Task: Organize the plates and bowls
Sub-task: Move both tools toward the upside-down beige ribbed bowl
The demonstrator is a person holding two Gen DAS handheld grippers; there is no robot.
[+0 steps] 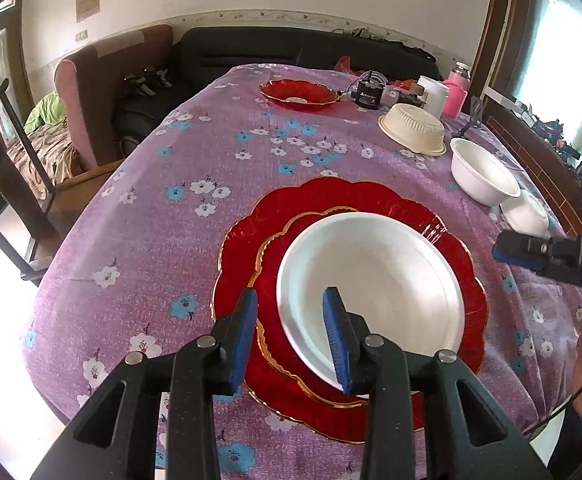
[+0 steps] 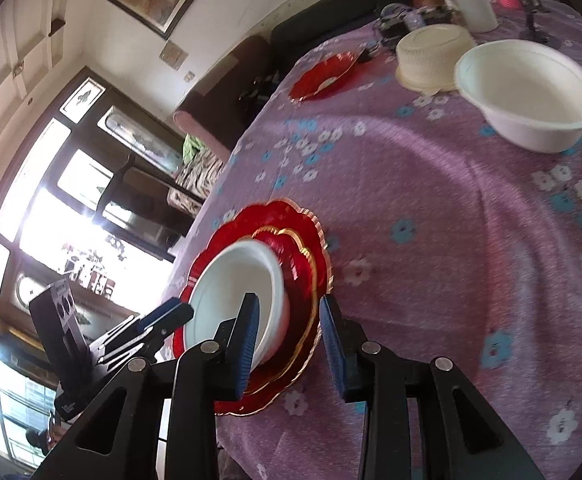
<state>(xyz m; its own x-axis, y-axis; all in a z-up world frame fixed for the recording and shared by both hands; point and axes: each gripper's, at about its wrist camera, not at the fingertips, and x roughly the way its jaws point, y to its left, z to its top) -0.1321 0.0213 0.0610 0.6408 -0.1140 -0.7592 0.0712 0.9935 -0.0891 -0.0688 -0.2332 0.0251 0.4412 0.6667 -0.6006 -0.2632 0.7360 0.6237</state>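
A white bowl (image 1: 371,280) sits on a small red gold-rimmed plate (image 1: 269,320), which lies on a large red scalloped plate (image 1: 331,204) near the table's front edge. My left gripper (image 1: 290,296) is open and straddles the bowl's near-left rim: one finger is over the bowl's inside, the other over the red plate, and the pads do not press. My right gripper (image 2: 289,300) is open at the stack's (image 2: 291,264) right edge, with the red rims showing between its fingers. From the left wrist it appears side-on at the right (image 1: 509,251).
Far off lies another red plate (image 1: 299,94). At the right stand an upturned cream bowl (image 1: 413,128), a white bowl (image 1: 483,176) and a second white bowl (image 1: 527,212). Behind them are a white cup (image 1: 433,94), a pink bottle (image 1: 455,92) and a black device (image 1: 367,96). The purple floral cloth (image 1: 195,240) covers the table.
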